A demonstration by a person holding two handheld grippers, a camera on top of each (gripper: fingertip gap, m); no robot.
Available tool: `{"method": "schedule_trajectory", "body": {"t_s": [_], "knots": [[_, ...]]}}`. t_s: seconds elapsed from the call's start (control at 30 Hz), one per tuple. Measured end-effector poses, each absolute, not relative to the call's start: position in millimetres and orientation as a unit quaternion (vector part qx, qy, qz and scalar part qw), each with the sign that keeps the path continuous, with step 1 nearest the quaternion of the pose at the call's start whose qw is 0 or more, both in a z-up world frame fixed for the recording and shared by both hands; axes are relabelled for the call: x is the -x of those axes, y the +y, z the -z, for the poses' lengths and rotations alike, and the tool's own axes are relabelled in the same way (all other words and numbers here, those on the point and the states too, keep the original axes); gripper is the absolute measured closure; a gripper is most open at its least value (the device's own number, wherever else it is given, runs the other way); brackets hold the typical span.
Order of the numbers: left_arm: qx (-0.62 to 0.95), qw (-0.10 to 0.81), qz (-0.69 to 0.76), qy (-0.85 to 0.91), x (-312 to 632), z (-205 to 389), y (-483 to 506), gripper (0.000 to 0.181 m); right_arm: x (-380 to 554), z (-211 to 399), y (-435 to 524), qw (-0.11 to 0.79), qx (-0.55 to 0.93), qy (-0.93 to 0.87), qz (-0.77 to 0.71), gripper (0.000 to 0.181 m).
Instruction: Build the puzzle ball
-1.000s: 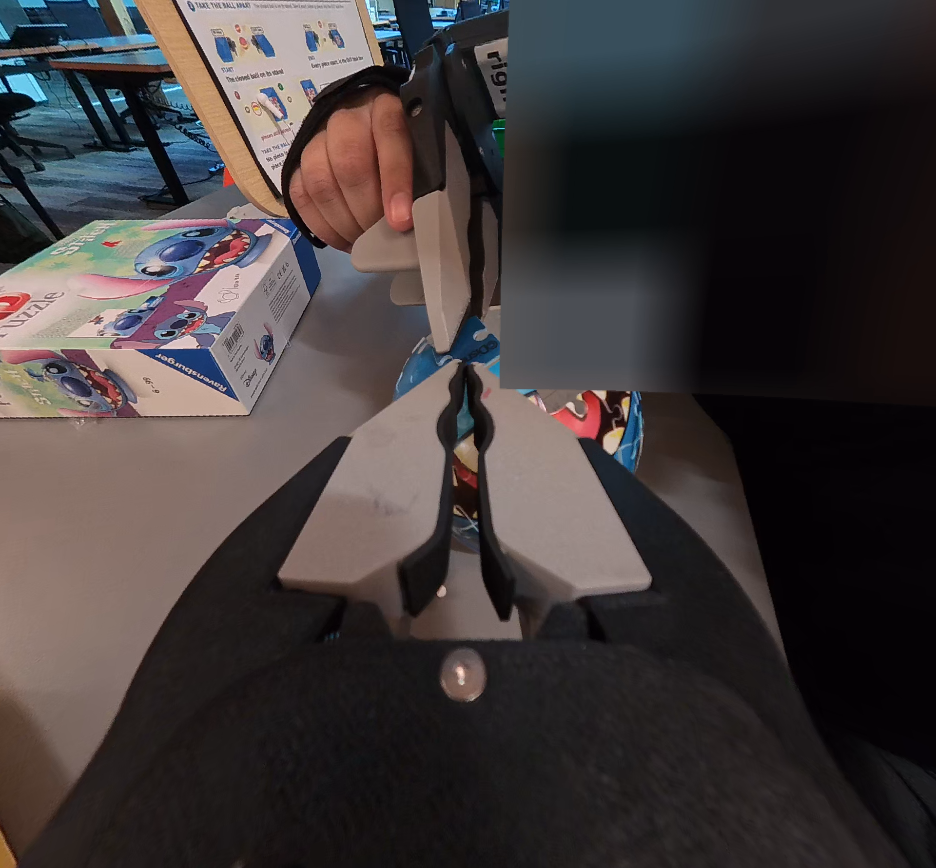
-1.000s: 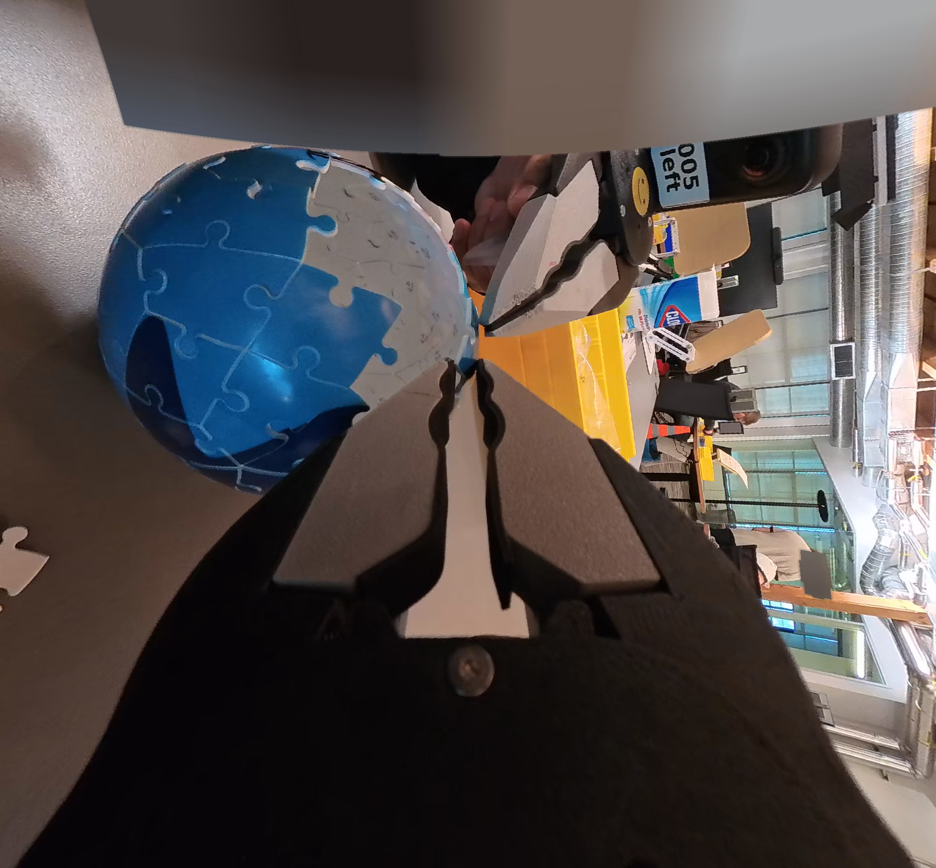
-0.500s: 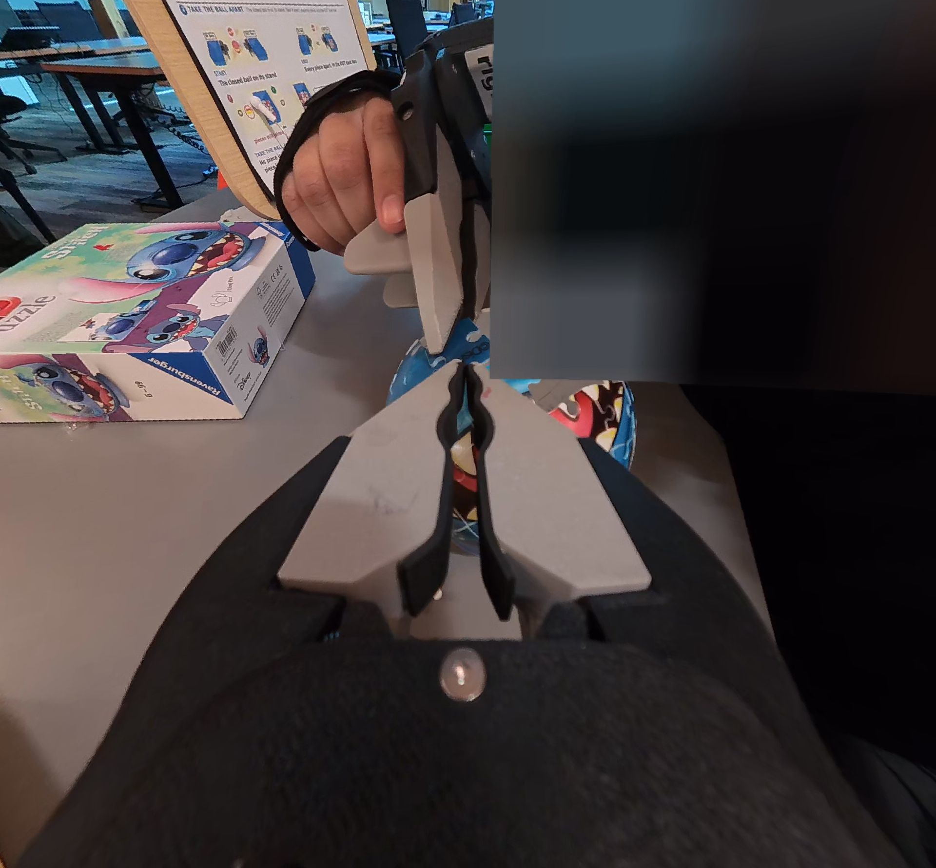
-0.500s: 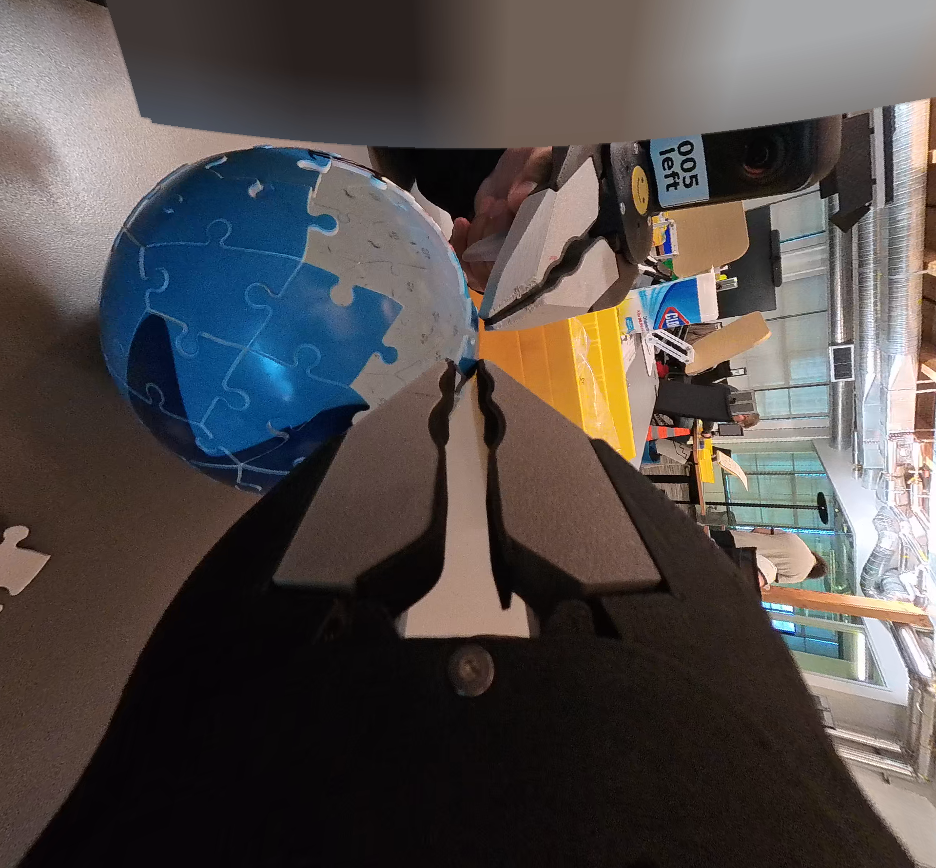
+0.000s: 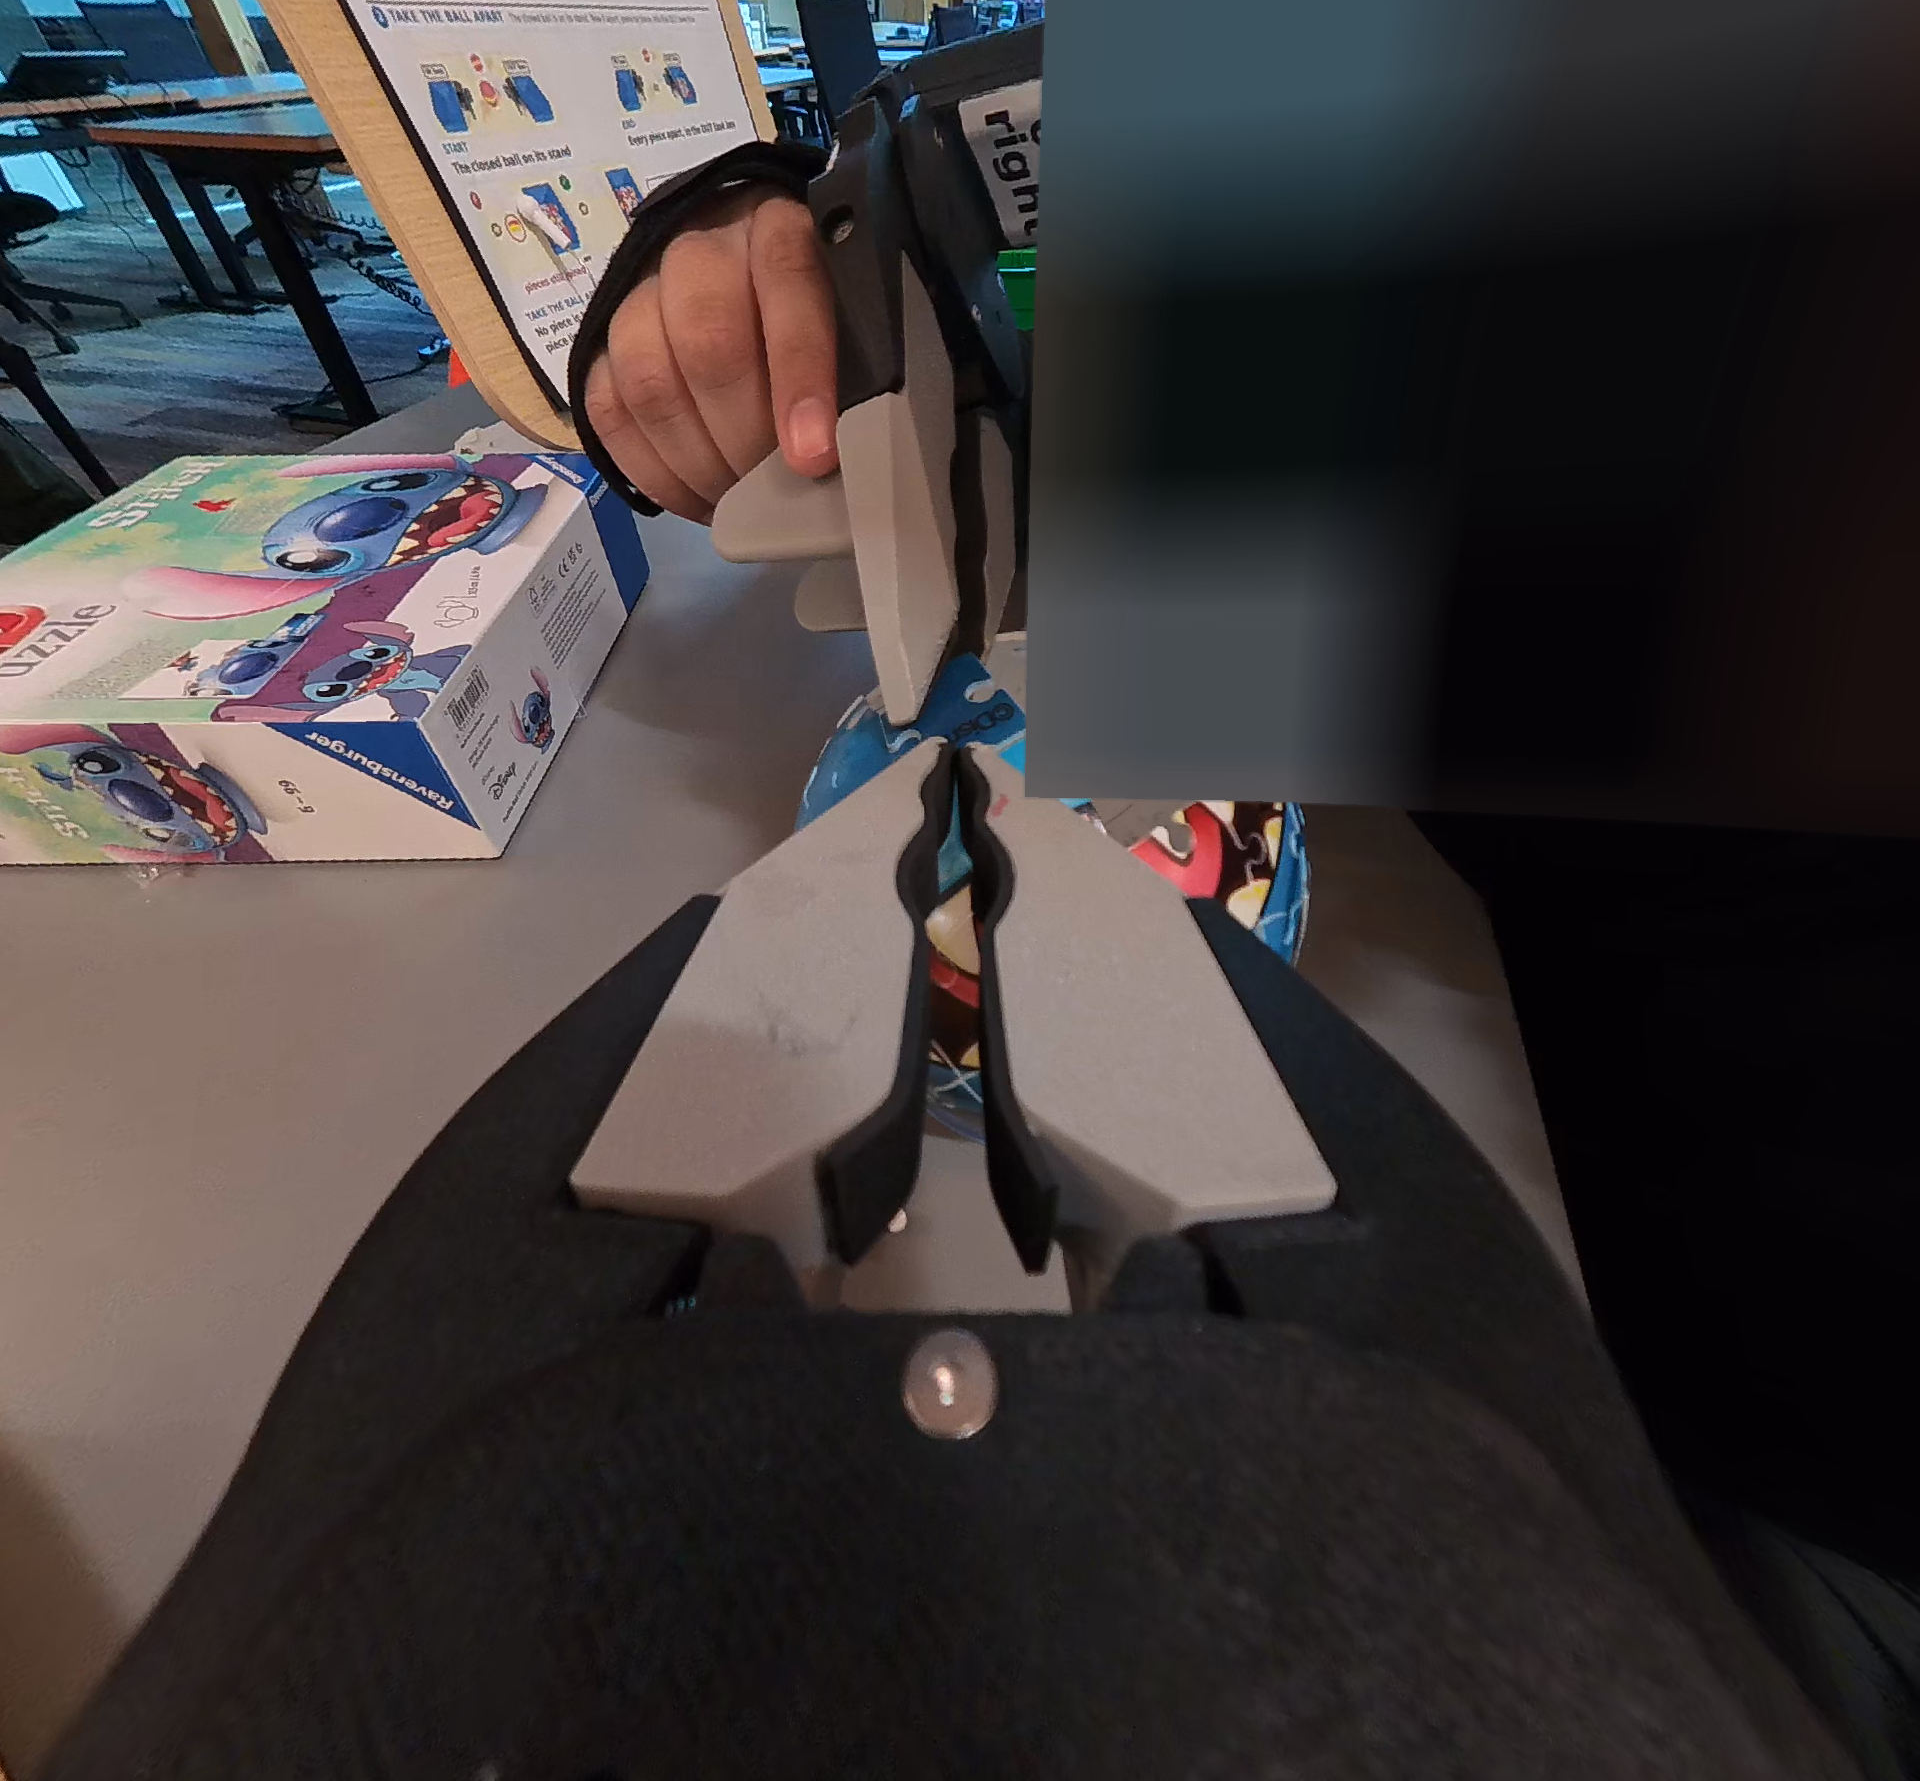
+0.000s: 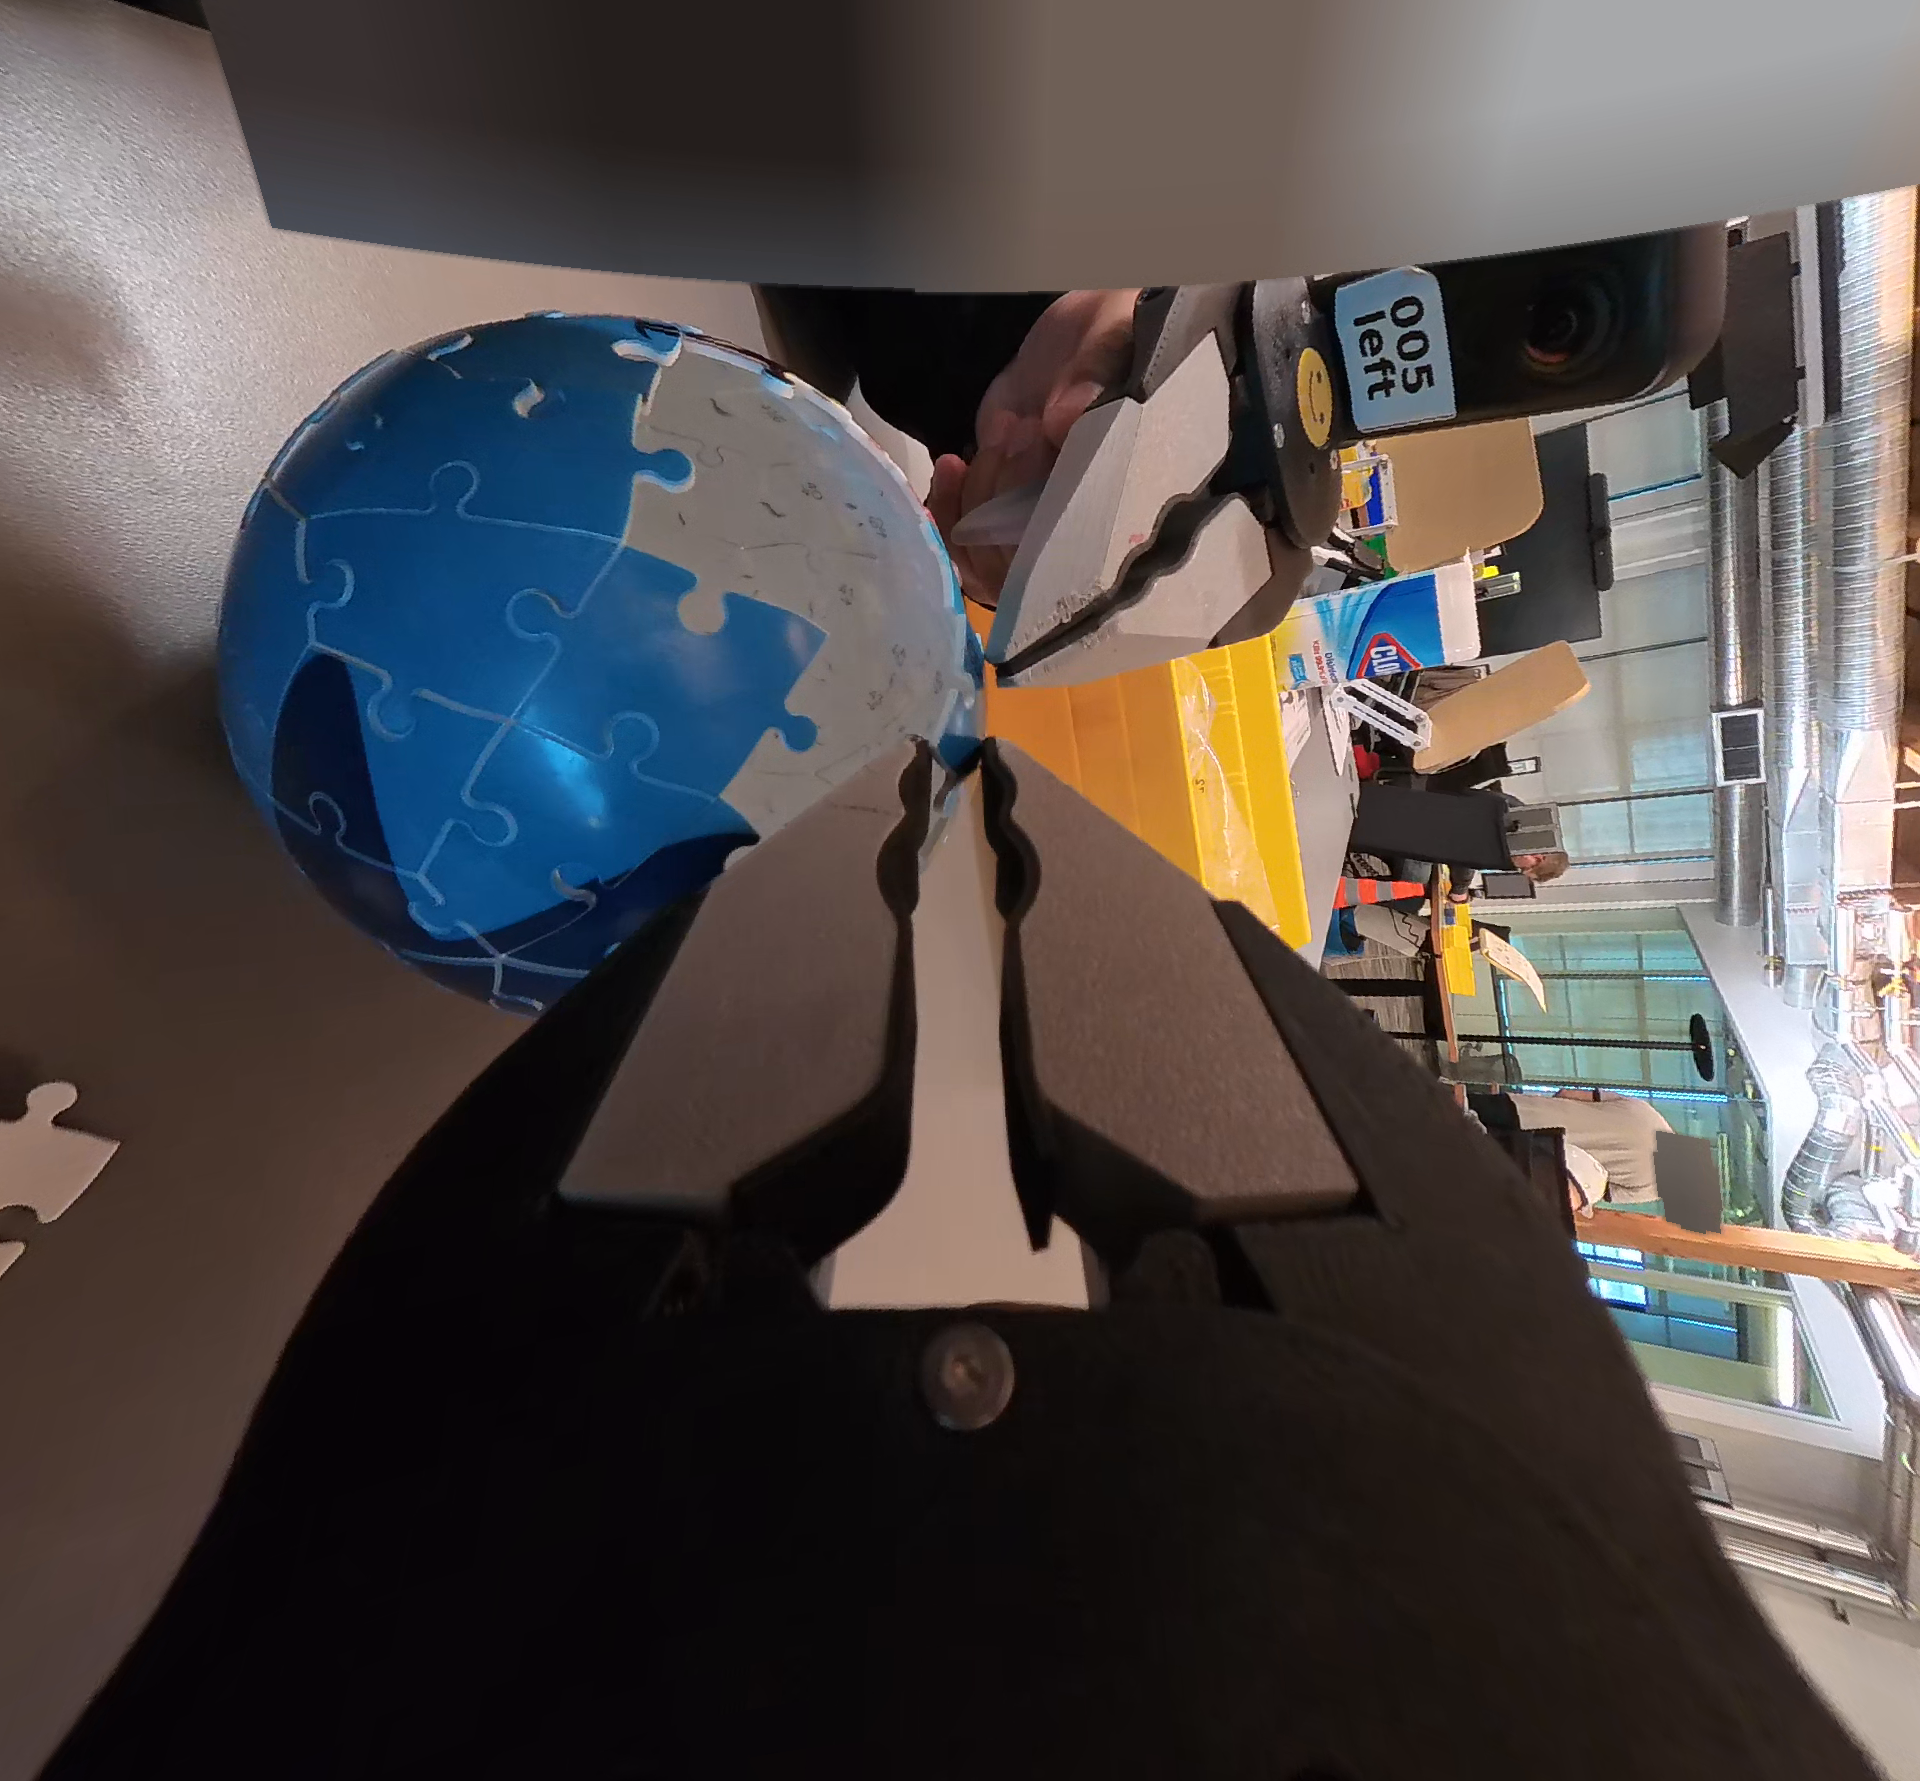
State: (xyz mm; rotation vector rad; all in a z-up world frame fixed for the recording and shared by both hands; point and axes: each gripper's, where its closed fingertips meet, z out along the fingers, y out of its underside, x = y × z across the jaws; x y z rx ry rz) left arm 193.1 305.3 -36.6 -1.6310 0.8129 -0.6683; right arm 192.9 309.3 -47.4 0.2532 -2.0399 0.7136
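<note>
The puzzle ball (image 6: 499, 651) rests on the grey table (image 6: 125, 848). Its shell is blue, with a grey inner side showing and an open rim. In the left wrist view its printed side (image 5: 1236, 858) shows behind my fingers. My right gripper (image 6: 951, 760) is shut on a blue puzzle piece (image 5: 977, 703) at the ball's rim, and it comes down from above in the left wrist view (image 5: 920, 708). My left gripper (image 5: 954, 763) is shut, with its tips against the same rim (image 6: 1000, 677). I cannot tell whether it pinches the rim.
The puzzle box (image 5: 312, 651) lies on the table to the left. A wooden instruction board (image 5: 520, 69) stands behind it. Loose grey pieces (image 6: 42, 1149) lie on the table near the ball. A yellow bin (image 6: 1153, 755) stands beyond the ball. Only a small space, under 4 cm, lies between the two pairs of fingers.
Almost nothing. Both grippers stay shut at the ball's rim, with only a slight wobble of the views.
</note>
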Motion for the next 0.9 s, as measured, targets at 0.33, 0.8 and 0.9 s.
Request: {"method": "schedule_trajectory", "body": {"t_s": [0.33, 0.8, 0.9], "knots": [[0.693, 0.565, 0.285, 0.344, -193.4, 36.3, 305.8, 0.181, -193.5, 46.6, 309.6, 0.463, -0.101, -0.831, -0.293, 0.176], [0.715, 0.549, 0.256, 0.35, -186.8, 38.1, 318.5, 0.181, -192.8, 47.6, 309.3, 0.448, -0.089, -0.835, -0.306, 0.174], [0.718, 0.541, 0.265, 0.349, -184.4, 36.9, 318.7, 0.181, -192.9, 47.7, 309.3, 0.447, -0.089, -0.835, -0.307, 0.175]]}}
